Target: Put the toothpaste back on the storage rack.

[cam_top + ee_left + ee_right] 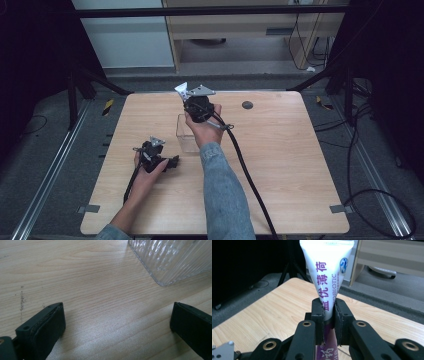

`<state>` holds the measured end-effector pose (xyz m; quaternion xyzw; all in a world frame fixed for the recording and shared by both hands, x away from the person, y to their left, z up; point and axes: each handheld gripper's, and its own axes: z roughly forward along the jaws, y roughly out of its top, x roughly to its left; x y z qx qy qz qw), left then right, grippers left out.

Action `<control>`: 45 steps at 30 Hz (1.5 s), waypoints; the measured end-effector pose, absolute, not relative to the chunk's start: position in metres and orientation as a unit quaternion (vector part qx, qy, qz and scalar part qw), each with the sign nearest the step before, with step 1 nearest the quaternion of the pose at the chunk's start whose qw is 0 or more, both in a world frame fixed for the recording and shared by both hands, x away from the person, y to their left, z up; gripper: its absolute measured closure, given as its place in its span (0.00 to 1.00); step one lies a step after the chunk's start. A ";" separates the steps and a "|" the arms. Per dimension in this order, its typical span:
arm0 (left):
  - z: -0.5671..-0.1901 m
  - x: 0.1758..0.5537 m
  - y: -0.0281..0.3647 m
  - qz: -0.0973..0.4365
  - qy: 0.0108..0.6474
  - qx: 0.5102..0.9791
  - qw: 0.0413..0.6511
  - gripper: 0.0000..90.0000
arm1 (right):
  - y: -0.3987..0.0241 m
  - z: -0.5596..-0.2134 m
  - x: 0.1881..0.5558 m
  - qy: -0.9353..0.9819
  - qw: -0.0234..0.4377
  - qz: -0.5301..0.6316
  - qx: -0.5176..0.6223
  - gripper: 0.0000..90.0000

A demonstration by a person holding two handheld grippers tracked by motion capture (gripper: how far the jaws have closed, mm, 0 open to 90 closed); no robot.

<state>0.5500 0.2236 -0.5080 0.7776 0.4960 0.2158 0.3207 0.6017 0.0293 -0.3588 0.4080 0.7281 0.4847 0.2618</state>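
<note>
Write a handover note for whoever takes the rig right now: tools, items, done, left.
Right tool: shut on a white and purple tube, held raised above the table, near the clear ribbed container.
Left tool: open, holding nothing, low over the table just beside the container's corner.
Done: tube picked up.
Left, probably: put the tube into the container and release; the left tool could steady the container if it slides.
</note>
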 end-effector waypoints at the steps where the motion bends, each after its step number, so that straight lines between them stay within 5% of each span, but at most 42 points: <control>1: -0.508 0.550 0.224 0.216 0.496 0.778 0.321 0.00 | 0.030 -0.361 0.602 0.730 0.261 0.483 0.408 0.88; 45: -0.508 0.551 0.225 0.214 0.492 0.780 0.322 0.00 | 0.047 -0.395 0.607 0.751 0.248 0.458 0.406 0.88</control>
